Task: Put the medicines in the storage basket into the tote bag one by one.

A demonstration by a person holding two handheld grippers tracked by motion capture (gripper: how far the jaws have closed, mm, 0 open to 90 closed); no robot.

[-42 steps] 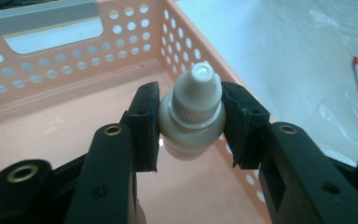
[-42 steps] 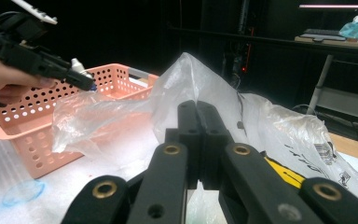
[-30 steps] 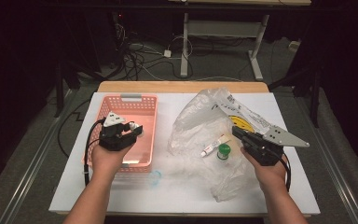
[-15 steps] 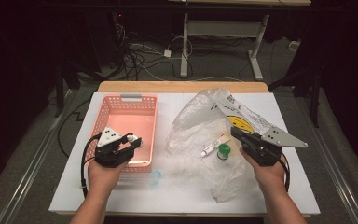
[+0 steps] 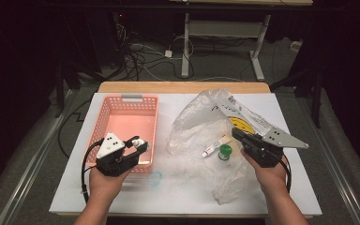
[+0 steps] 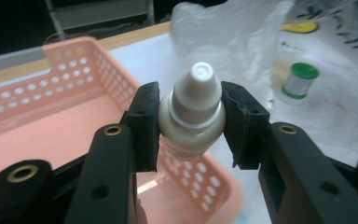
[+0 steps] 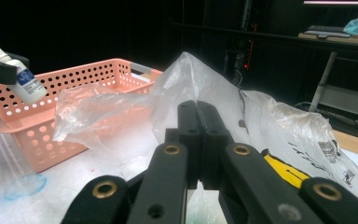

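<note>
While the left gripper point(image 6: 189, 122) has its jaws clamped on the upright dropper bottle point(image 6: 192, 116) over the pink basket's point(image 5: 130, 123) near edge, basket floor lying at eleven o'clock, the right gripper point(image 7: 198, 135), jaws fully closed, pinches the plastic bag point(image 5: 201, 119).

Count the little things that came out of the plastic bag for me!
3: a white dropper bottle pinched in the left tongs, a green-capped bottle and a small tube lying on the bag. More may hide underneath.

High view overhead facing forward-down, gripper views close, low, sharing pink basket point(image 5: 132, 123)
</note>
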